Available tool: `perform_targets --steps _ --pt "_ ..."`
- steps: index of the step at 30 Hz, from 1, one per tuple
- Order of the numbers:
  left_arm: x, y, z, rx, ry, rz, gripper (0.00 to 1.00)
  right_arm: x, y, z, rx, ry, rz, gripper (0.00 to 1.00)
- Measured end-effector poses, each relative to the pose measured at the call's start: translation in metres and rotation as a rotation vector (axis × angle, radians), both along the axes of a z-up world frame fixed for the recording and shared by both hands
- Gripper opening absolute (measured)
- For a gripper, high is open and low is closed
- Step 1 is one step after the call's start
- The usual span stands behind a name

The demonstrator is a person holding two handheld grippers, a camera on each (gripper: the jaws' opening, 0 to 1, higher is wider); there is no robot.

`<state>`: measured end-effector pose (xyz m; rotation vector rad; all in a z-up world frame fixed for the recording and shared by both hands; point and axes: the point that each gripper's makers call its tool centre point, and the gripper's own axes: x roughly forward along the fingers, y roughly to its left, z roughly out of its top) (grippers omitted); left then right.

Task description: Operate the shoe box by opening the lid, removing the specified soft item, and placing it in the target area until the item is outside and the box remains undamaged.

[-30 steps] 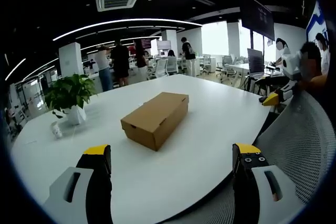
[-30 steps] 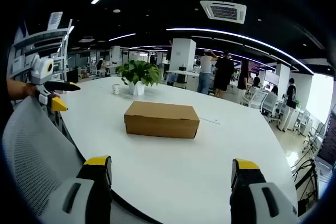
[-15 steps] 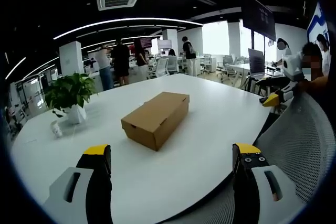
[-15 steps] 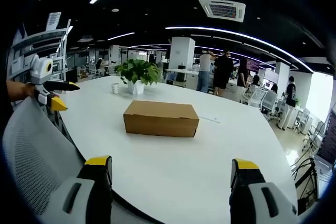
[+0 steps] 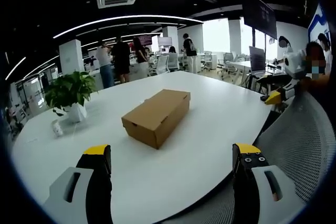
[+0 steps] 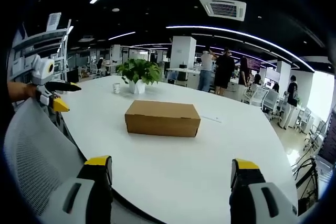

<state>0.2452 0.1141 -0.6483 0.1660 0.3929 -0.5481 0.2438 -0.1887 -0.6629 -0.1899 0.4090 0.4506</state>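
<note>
A brown cardboard shoe box [image 5: 156, 115] [image 6: 163, 118] lies with its lid down near the middle of a large white table [image 5: 199, 129] [image 6: 173, 166]. My left gripper [image 5: 170, 161] is open, well short of the box, above the table's near edge. My right gripper [image 6: 167, 174] is also open, the same way back from the box on another side. The right gripper [image 5: 281, 94] comes into the left gripper view at far right. At the far left of the right gripper view is the left gripper [image 6: 52, 95]. The soft item is hidden.
A potted green plant [image 5: 70, 95] [image 6: 138, 74] and a small white cup [image 5: 56, 128] [image 6: 116, 88] stand on the table beyond the box. A grey mesh chair back [image 5: 299, 145] [image 6: 37, 156] sits close beside each gripper. People stand among desks in the background.
Both views have shifted only slightly with the hands. The box has not moved and both grippers stay open.
</note>
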Motion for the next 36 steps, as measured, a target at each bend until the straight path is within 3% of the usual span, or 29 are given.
perform_targets --steps 10,15,29,36 --pt "0.005 0.001 0.005 -0.001 0.011 0.008 1.0 0.009 0.003 0.011 0.005 -0.009 0.02 0.94" --pt "0.018 -0.001 0.014 -0.021 0.0 0.015 1.0 0.016 0.008 0.016 0.008 -0.01 0.043 0.93" --pt "0.047 -0.008 0.021 -0.018 -0.009 0.017 1.0 0.038 0.011 0.016 -0.015 -0.01 0.084 0.92" --pt "0.064 -0.008 0.019 -0.056 0.006 0.042 1.0 0.05 0.011 0.016 -0.031 -0.012 0.109 0.92"
